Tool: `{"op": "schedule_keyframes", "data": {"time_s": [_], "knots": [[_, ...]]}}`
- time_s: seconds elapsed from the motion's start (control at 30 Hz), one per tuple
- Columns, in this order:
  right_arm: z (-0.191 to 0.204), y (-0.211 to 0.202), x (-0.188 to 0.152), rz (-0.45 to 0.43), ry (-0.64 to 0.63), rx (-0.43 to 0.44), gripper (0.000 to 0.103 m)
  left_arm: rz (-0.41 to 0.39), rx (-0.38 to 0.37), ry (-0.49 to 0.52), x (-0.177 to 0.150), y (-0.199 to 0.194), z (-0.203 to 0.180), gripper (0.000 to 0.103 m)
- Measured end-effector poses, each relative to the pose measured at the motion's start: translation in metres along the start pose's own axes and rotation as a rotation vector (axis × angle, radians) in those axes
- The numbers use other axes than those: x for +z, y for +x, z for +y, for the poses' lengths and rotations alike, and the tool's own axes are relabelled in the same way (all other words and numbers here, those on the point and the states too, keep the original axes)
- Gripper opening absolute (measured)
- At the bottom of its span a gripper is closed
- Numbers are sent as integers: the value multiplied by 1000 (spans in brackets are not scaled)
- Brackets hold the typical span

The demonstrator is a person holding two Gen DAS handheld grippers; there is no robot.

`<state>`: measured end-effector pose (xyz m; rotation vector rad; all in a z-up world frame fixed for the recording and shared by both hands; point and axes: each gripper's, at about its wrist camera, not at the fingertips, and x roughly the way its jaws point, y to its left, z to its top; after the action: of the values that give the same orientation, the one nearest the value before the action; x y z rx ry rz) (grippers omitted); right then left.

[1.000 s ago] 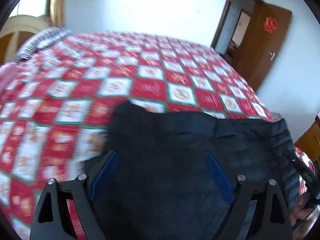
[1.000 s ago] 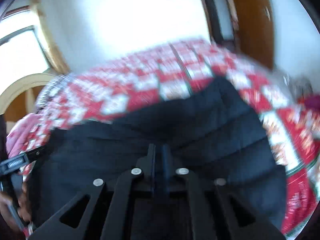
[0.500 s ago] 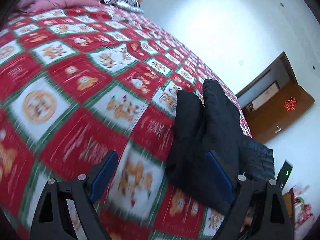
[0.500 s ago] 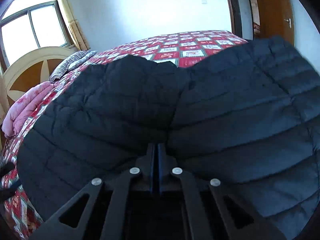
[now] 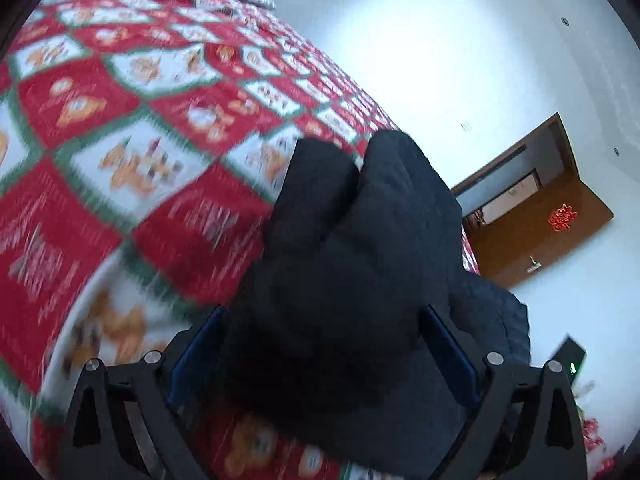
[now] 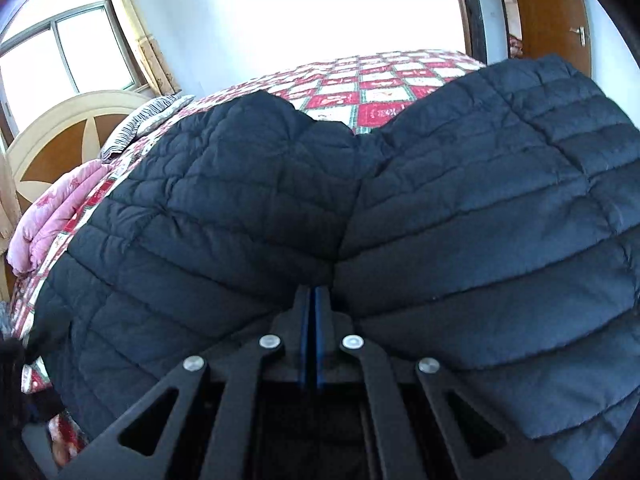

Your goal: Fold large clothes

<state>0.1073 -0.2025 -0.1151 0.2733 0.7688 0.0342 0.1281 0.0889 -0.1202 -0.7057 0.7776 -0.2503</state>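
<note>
Our grip risked slipping on the puffy jacket [image 6: 440, 220].
Right gripper [image 6: 311, 300] pinched its fabric; left gripper [image 5: 324, 344] gaped around a fold.

right claw [image 6: 311, 300] pinched on black quilted jacket [image 6: 440, 208] | jacket over checkered bedspread [image 6: 372, 92]

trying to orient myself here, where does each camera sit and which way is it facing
Left wrist: sits on the left tool, tilted, looking across the bed toward the door; its open fingers straddle the jacket.
Right wrist: sits on the right tool, facing the headboard and window; fingers pinch the jacket.
Shared: jacket, bed, door.
</note>
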Motion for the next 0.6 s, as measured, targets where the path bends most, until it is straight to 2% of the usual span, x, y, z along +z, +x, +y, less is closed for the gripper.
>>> {"op": "schedule_keyframes", "data": {"time_s": [0.1,0.2,0.23,0.27,0.43,0.6], "knots": [[-11,0,-3,5,45,51,1,-36,-45,27,12,14,-4,97],[-23,2,-3,21,107,105,1,-63,-65,141,21,16,-28,95],[-29,2,-3,32,142,139,0,-84,-87,184,23,10,-40,90],[-35,2,-4,40,168,166,0,-110,-107,243,26,2,-57,81],[-65,3,-9,80,342,334,0,-130,-167,505,24,-13,-138,68],[-82,-5,-4,153,422,406,0,-119,-201,831,-15,-18,-229,66]]}}
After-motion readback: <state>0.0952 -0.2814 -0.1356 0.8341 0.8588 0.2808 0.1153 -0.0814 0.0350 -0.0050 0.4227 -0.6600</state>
